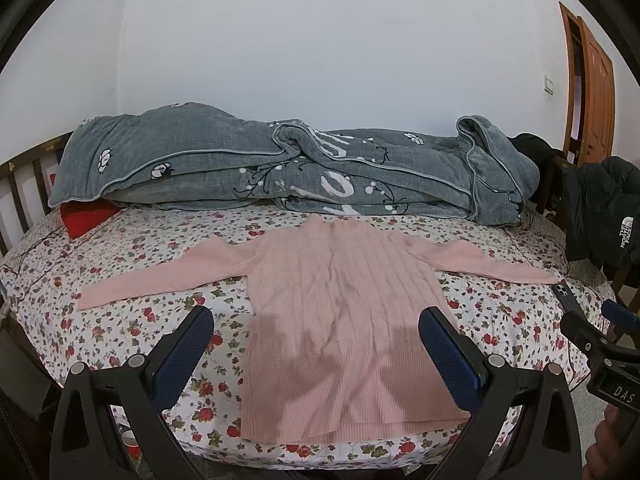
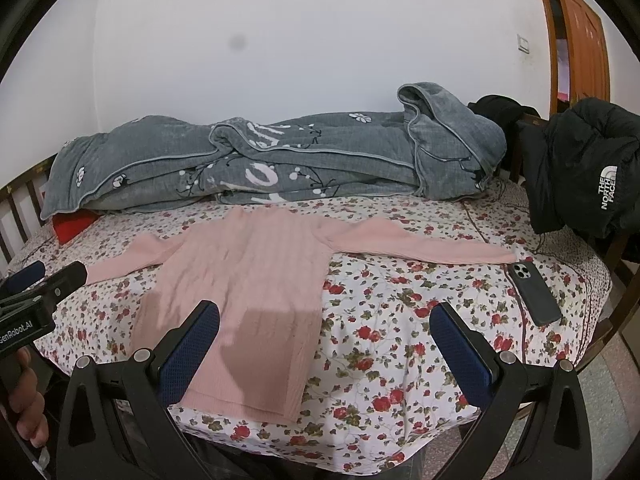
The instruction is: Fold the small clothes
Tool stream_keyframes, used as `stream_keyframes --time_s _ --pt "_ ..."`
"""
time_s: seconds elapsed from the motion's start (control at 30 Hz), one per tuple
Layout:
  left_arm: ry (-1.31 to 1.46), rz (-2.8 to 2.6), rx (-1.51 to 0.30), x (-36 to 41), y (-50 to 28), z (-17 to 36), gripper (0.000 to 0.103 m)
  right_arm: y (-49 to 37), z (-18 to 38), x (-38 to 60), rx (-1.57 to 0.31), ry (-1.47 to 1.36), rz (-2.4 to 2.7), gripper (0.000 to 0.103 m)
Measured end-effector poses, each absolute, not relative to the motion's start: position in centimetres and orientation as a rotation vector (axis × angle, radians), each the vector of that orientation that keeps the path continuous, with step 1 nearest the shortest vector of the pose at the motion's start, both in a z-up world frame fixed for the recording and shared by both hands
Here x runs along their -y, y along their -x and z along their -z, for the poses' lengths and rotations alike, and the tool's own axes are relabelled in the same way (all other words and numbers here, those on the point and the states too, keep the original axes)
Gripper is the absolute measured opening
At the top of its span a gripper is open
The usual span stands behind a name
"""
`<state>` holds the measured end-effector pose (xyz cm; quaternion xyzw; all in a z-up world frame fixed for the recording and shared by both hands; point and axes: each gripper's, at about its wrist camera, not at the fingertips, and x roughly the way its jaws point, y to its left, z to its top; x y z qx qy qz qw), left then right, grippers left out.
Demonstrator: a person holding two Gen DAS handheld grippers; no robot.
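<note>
With our left gripper (image 1: 316, 344) and right gripper (image 2: 324, 344) both spread wide and empty above the near hem, the pink sweater (image 1: 340, 320) lies flat, sleeves outstretched, on the floral bedsheet (image 1: 132, 332), every fold yet to make.

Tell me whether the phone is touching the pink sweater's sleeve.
Cannot tell. In the right wrist view the phone lies right by the cuff of the pink sweater, but no clear gap or overlap shows.
</note>
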<state>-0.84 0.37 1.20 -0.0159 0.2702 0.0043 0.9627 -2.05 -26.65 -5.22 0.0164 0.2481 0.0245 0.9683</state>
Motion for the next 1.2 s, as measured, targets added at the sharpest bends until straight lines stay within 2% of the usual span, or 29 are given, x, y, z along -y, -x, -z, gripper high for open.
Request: stream_keyframes --time_s 0.83,1.2 --pt "0.038 -0.01 -0.549 -0.6 0.9 -1.2 0.103 2.5 5.2 26.2 -0.494 -0.031 -0.054 0.103" --pt "0.139 -0.003 -0.566 -5.2 -1.1 1.4 0.103 1.5 6.3 24.9 -0.512 -0.015 -0.112 0.103"
